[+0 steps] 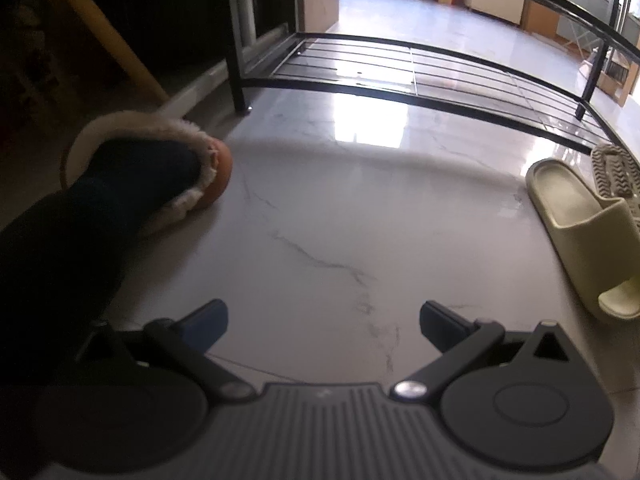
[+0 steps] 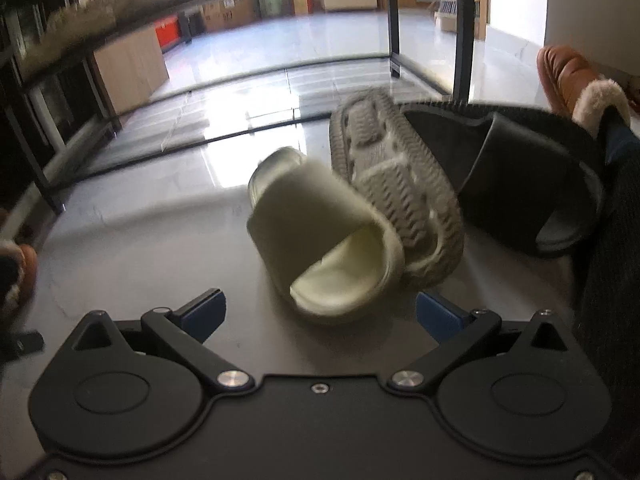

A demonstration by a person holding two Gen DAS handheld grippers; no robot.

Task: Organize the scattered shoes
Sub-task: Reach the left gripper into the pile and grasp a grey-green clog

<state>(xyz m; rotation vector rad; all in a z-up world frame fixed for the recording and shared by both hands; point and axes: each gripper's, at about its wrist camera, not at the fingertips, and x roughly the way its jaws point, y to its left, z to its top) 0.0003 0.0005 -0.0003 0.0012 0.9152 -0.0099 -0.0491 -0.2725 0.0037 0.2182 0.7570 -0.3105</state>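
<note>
A cream foam slide sandal lies upright on the glossy marble floor, touching its overturned grey-soled mate beside a black slide; both the right hand-held gripper and the left hand-held gripper gape wide, empty, before a black metal shoe rack.

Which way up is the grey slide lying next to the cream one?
Upside down. In the right wrist view the grey slide shows its ridged tread facing up, leaning against the upright cream slide.

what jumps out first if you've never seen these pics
In the right wrist view, a cream foam slide lies on the glossy marble floor, touching an upturned grey ridged sole. Beyond stands a bare black metal shoe rack.
</note>
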